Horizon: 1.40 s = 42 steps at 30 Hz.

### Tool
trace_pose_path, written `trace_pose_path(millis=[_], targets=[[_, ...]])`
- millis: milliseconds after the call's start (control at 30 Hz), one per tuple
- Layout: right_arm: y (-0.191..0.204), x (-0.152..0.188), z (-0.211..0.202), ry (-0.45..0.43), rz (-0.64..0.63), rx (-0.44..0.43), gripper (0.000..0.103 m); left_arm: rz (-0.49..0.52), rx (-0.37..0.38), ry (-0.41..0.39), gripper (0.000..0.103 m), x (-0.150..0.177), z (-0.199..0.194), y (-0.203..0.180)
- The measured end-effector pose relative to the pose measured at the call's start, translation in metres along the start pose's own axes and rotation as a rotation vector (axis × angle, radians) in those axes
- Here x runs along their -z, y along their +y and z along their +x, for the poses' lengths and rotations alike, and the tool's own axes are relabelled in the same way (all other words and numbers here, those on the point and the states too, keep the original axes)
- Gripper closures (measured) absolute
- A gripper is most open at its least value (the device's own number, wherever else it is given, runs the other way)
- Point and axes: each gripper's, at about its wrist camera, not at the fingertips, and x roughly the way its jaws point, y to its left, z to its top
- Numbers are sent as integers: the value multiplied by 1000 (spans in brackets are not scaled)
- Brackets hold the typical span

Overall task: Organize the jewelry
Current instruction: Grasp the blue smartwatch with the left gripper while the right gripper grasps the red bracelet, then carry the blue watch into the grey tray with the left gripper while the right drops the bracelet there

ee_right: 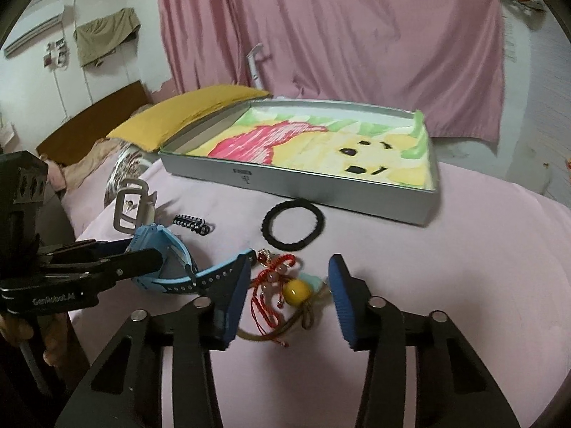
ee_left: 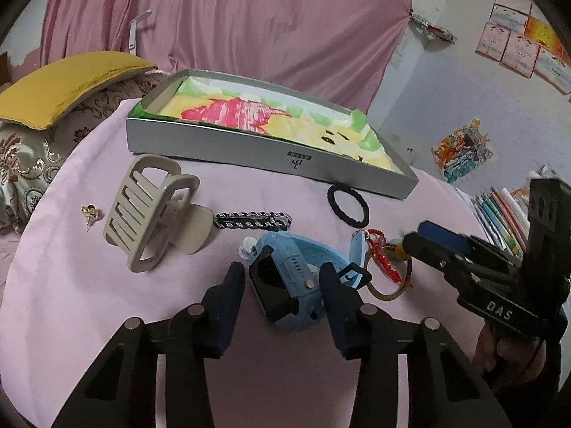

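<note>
The left gripper (ee_left: 282, 278) straddles the blue watch (ee_left: 285, 278), pads not touching; the right gripper (ee_right: 289, 285) stands released around the red bracelet (ee_right: 271, 285).

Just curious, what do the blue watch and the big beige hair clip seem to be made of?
Watch: likely soft matte rubber or silicone; its punched strap curls. Hair clip: probably hard matte plastic; stiff moulded teeth, no shine.
</note>
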Motion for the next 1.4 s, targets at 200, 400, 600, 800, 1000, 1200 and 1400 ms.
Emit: trace_pose_path(millis=[200,400,600,800,1000,1200,1400], targets=[[2,-16,22,105,-61,-31,72,24,-11,24,68,-3,1,-4],[0,-28,39,210,-96,-66,79,24,1,35,69,-6,1,-2],[-4,-30,50,259,-63,-107,81,30,9,38,69,-6,2,-1],[-7,-25,50,266,-34,-134,94,41,10,40,70,-6,3,-2],[-7,-20,40,208,-2,-149,96,43,5,28,77,-5,0,-3],[-9,-16,21,120,37,-153,96,63,-18,13,82,-3,-5,-4],[-14,-14,13,71,76,-174,96,81,-24,6,84,-2,-9,-3]])
